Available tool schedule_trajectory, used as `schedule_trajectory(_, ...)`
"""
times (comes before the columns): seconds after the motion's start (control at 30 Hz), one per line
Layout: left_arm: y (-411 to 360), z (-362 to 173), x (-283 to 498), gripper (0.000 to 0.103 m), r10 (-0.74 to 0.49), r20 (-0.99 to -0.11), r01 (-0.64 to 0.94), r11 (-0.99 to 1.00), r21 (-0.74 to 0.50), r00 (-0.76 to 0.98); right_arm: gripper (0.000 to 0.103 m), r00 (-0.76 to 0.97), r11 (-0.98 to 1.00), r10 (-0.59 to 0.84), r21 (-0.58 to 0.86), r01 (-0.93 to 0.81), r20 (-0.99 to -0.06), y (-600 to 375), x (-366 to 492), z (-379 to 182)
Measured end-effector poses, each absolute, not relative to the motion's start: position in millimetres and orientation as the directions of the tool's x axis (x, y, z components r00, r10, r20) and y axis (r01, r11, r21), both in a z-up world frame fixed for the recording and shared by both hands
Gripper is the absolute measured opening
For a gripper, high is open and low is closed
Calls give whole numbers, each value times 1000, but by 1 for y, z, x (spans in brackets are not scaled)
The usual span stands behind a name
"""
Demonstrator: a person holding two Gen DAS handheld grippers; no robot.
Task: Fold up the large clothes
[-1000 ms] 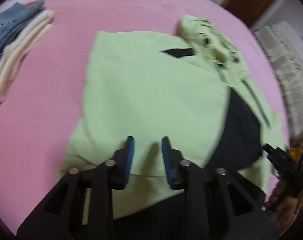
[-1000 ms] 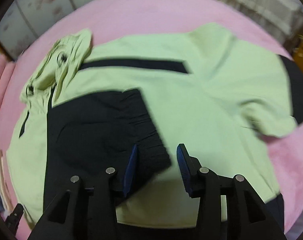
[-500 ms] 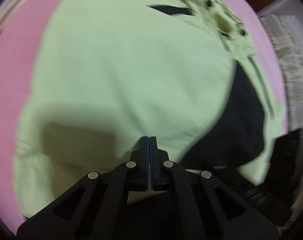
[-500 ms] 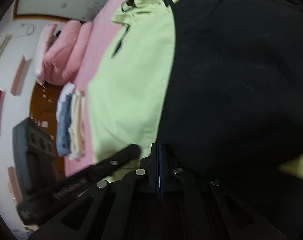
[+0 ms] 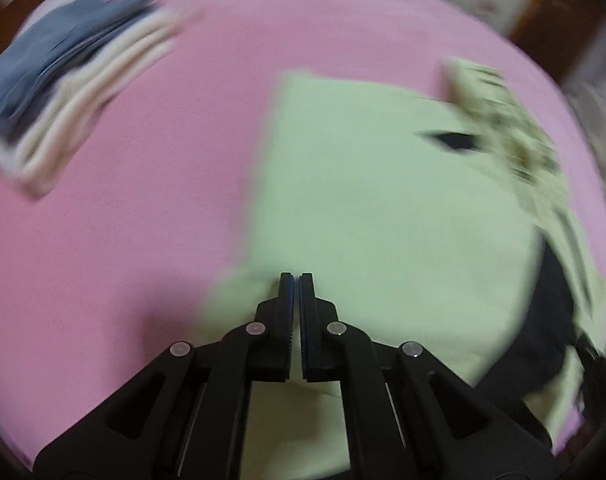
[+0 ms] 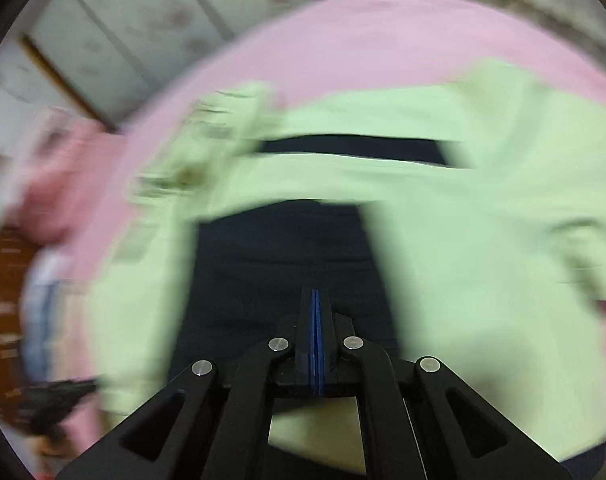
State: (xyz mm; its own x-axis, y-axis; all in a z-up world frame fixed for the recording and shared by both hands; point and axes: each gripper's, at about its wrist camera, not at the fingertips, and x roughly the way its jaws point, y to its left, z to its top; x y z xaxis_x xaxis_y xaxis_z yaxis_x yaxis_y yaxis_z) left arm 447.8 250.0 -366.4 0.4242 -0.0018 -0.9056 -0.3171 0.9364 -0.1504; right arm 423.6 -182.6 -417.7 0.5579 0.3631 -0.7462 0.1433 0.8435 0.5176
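My light green and black jacket [image 5: 383, 208] lies flat on the pink bed [image 5: 143, 200], hood at the far end, hem nearest me. My left gripper [image 5: 295, 280] and right gripper [image 6: 315, 294] have just closed; whether either pinches fabric I cannot tell.

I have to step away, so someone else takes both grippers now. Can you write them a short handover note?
Left gripper: jaws together at the near edge of the light green jacket; whether cloth is pinched is unclear.
Right gripper: shut, over the jacket's black panel; grip unclear.
Jacket lies on the pink bed, sides apparently folded in.
Folded stack sits at the far left.
Left to do: fold the jacket shorter, then stack it.
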Motion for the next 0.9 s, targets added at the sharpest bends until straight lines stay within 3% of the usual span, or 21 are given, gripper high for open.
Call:
schedule_trajectory(0.07,220,-365,455,1,-131,-904,-217,947,-235,406,0,427,717,608,694,68,-670,-139,434,-438)
schedule_trajectory(0.17,192,-383,475,1,-199,-915,-122,959,-256,351,0,258,631,733,771,86,-629,-87,442,-476)
schedule_trajectory(0.27,198,-403,496,1,-198,-925,-100,965,-242,325,0,248,672,689,728,135,-682,-77,453,-498)
schedule_trajectory(0.33,220,-404,506,1,-250,-902,-133,941,-313,351,0,284,664,680,732,153,-676,-92,468,-504)
schedule_trajectory(0.4,246,-404,510,1,-225,-897,-192,930,-315,379,0,373,655,657,741,148,-656,-130,474,-497)
schedule_trajectory(0.6,327,-404,504,1,-131,-878,-368,872,-323,460,0,524,806,315,514,293,-792,-247,479,-473)
schedule_trajectory(0.73,328,-383,507,1,-109,-874,-370,876,-310,473,0,517,851,190,402,336,-835,-244,477,-454)
schedule_trajectory(0.8,313,-371,507,1,-211,-842,-234,902,-364,496,2,577,861,234,442,251,-783,-214,472,-439)
schedule_trajectory(0.9,263,-371,527,1,-327,-836,-130,898,-421,441,2,515,788,501,613,61,-695,-142,486,-441)
